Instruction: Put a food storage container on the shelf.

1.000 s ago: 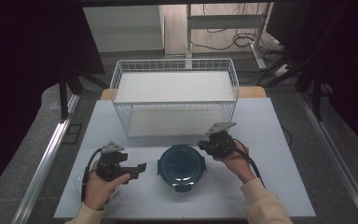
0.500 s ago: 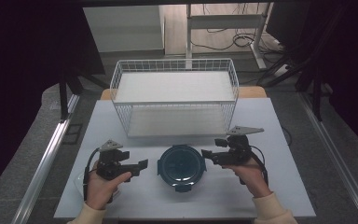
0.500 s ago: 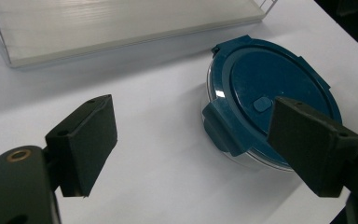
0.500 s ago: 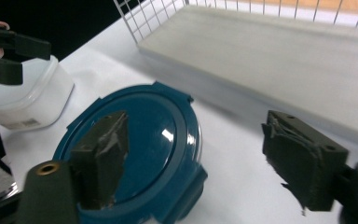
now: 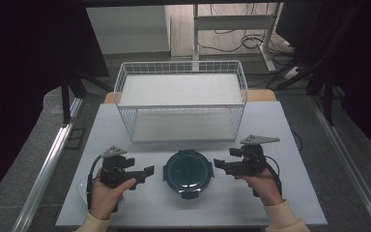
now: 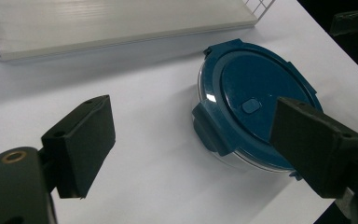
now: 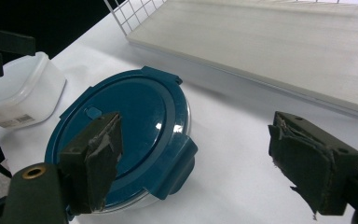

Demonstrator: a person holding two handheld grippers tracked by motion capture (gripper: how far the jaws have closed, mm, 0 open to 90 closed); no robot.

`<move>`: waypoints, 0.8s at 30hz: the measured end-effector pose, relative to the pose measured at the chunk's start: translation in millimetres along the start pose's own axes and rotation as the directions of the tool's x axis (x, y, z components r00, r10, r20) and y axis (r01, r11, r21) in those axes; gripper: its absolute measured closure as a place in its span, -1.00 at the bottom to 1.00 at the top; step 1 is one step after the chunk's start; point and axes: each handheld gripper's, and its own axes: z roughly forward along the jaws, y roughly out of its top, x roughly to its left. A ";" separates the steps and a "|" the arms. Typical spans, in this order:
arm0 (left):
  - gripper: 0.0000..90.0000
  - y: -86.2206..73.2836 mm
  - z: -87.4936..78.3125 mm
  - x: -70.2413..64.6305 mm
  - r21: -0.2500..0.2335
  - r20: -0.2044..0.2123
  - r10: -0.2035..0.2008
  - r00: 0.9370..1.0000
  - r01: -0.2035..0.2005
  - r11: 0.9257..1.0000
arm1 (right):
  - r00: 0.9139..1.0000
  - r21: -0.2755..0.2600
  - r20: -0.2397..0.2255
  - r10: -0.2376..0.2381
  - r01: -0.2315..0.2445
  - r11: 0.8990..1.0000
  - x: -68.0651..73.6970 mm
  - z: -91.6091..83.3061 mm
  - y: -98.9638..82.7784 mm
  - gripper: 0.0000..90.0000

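A round clear container with a dark blue latched lid [image 5: 188, 171] [image 6: 256, 98] [image 7: 126, 135] sits at the table's front middle. My left gripper [image 5: 147, 173] [image 6: 193, 121] rests just left of it, open, jaws pointing at the container with nothing between them. My right gripper [image 5: 218, 164] [image 7: 200, 149] hovers just right of it and points left at it. Its jaws have just been opening and stand wide apart, empty and clear of the lid.
A white wire basket [image 5: 181, 104] with a pale board on its floor stands behind the container. A small translucent white tub [image 7: 21, 91] lies by the left hand. The table's front edge is close to both forearms.
My right gripper moved from the container's back right rim out to its right side and toward the person, and its jaws went from shut to wide open. The left gripper stayed put.
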 end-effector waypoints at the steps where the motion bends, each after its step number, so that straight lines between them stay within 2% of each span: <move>1: -0.70 0.6 0.7 0.1 0.001 0.004 -0.001 1.000 0.001 1.000 | 1.000 0.003 0.001 0.004 -0.004 1.000 -0.7 -0.5 -0.1 -0.61; 8: -0.73 1.0 8.2 -2.4 0.015 0.034 -0.015 0.999 0.015 1.000 | 1.000 0.022 -0.009 0.022 -0.022 1.000 -1.1 -0.2 -1.7 -0.64; 14: -0.76 4.3 11.4 -7.5 0.017 0.053 -0.031 0.998 0.030 0.999 | 0.998 0.035 -0.036 0.049 -0.047 0.998 0.9 3.9 -2.0 -0.68; 17: -0.77 5.9 20.4 -9.9 0.040 0.065 -0.043 0.997 0.040 0.998 | 0.996 0.037 -0.053 0.075 -0.073 0.997 0.1 6.2 -2.2 -0.70; 20: -0.81 7.4 30.6 -12.3 0.071 0.098 -0.068 0.993 0.061 0.996 | 0.992 0.040 -0.077 0.105 -0.102 0.994 -0.4 7.6 -2.5 -0.72; 24: -0.84 10.2 39.1 -15.5 0.094 0.112 -0.084 0.990 0.073 0.993 | 0.989 0.055 -0.091 0.117 -0.112 0.992 1.0 11.7 -3.3 -0.74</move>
